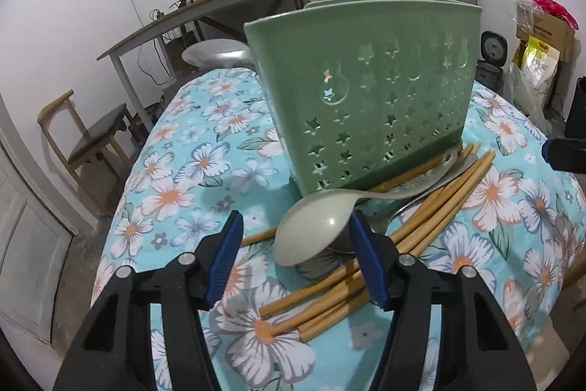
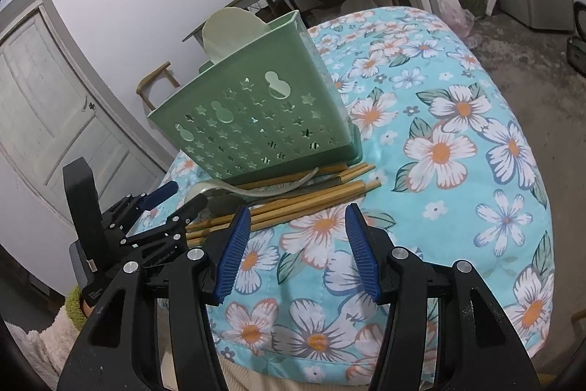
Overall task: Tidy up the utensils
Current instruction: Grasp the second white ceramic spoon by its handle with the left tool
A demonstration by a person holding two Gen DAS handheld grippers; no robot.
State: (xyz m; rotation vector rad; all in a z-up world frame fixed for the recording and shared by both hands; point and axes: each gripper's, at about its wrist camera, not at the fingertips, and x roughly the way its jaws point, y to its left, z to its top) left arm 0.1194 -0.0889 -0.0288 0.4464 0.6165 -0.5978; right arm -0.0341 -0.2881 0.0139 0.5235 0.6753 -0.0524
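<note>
left tool (image 1: 295, 237) spread wide around pale spoon (image 1: 311, 229) bowl; right tool (image 2: 297, 233) spread, empty | chopsticks (image 1: 421, 218) beneath

Each tool (image 1: 295, 229) (image 2: 298, 220) has 2 black arms, ribbed blue pads, silver screws.

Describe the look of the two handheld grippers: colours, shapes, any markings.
Both match: the left gripper and right gripper have glossy black plastic linkage arms with silver round pivot bolts. Each carries two flat blue fingers with finely ribbed inner faces. From the right wrist view, the left gripper has small white lettering on its body, too small to read. No cables or sleeves show.
</note>
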